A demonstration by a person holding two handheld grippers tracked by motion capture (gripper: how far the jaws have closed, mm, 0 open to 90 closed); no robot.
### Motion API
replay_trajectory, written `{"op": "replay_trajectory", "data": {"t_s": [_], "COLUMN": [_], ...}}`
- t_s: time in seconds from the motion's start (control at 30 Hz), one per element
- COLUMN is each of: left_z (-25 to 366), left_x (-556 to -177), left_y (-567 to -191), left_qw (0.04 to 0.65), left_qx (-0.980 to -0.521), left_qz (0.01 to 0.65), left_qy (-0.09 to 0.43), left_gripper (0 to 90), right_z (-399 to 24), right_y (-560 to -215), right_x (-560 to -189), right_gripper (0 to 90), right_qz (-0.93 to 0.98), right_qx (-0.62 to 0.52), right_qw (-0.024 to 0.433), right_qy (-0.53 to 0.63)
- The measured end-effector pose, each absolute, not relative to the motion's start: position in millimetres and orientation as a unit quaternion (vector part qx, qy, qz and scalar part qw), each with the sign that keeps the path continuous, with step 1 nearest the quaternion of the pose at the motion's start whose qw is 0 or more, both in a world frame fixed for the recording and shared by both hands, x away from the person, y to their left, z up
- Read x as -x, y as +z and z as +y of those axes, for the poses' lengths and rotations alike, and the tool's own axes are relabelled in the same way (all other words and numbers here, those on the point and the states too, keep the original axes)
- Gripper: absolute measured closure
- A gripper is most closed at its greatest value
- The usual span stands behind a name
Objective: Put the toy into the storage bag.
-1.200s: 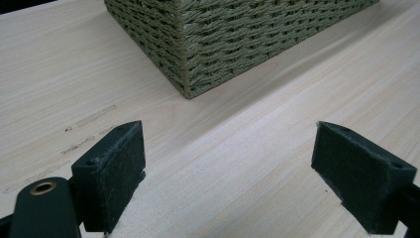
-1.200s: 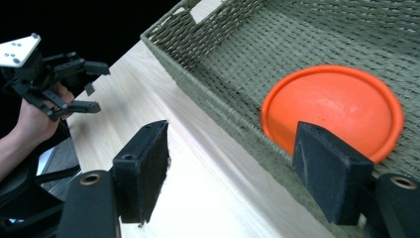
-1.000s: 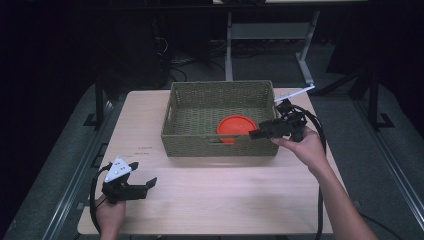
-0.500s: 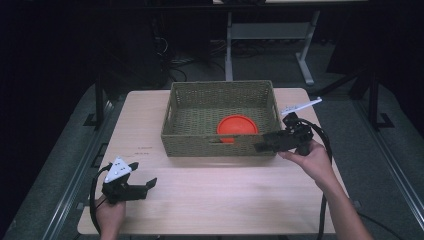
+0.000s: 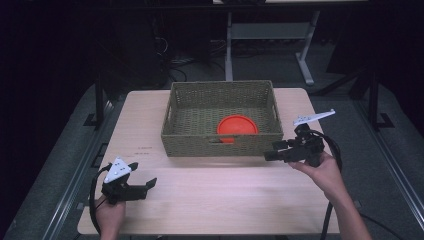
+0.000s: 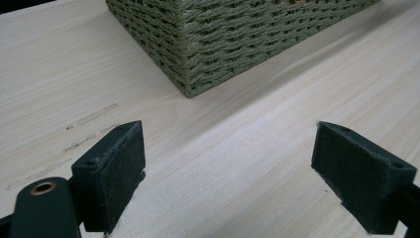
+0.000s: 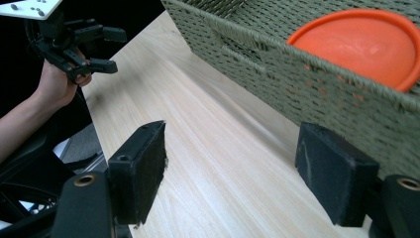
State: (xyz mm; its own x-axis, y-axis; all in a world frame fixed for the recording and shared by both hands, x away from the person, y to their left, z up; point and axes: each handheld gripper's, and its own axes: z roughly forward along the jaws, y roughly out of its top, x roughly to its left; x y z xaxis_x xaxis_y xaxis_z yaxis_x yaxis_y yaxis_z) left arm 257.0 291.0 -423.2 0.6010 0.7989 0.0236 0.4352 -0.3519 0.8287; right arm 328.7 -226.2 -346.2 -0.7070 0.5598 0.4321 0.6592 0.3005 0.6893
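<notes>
- orange disc (image 5: 237, 126) sits inside the woven basket (image 5: 222, 145), past its front wall
- right gripper (image 5: 270, 156) outside that wall, jaws wide apart, empty
- left gripper (image 5: 150, 183) open too, well apart on the table (image 5: 210, 195)

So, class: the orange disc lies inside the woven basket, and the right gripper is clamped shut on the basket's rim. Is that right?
Not quite. The orange disc does lie in the woven basket, but the right gripper is open and holds nothing, apart from the basket's outer wall. The right gripper view shows only tabletop between its jaws.
</notes>
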Motion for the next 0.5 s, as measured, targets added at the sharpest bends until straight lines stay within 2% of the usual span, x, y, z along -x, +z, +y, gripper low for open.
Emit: {"op": "replay_trajectory", "data": {"t_s": [0.5], "left_z": [289], "left_x": [-256], "left_y": [-424], "left_qw": [0.414], "left_qx": [-0.795], "left_qz": [0.386], "left_qy": [0.22], "left_gripper": [12.8], "right_z": [-257], "right_y": [-379], "right_x": [-314], "right_gripper": [27.1], "right_qz": [-0.789], "right_qx": [0.42], "right_qw": [0.061], "right_qy": [-0.445]}}
